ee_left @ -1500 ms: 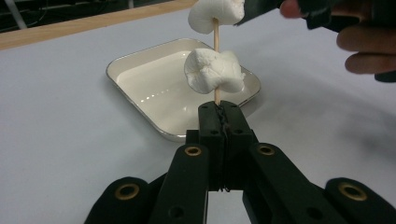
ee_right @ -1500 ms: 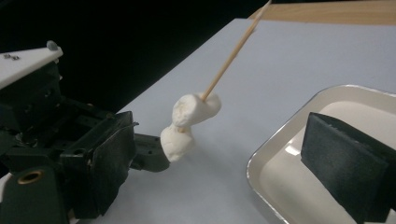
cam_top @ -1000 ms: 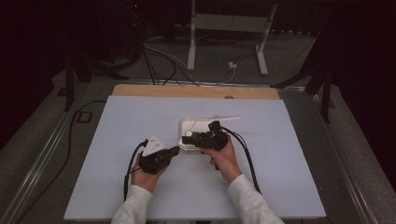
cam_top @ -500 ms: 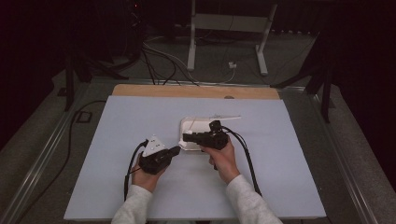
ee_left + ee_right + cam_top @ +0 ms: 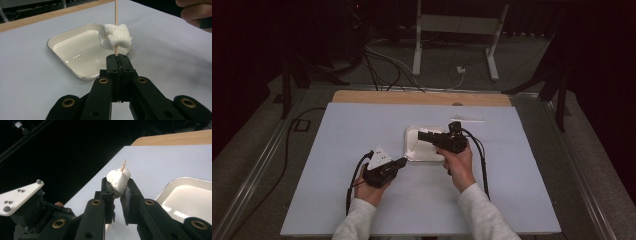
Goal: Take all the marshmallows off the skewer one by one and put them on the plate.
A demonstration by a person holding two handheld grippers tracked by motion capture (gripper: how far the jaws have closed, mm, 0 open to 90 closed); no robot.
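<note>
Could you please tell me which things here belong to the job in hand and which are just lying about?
In use: wooden skewer; marshmallow; left gripper shut on the skewer; right gripper shut on the marshmallow; white tray.

Lying about: white strip on the table; floor cables.
</note>
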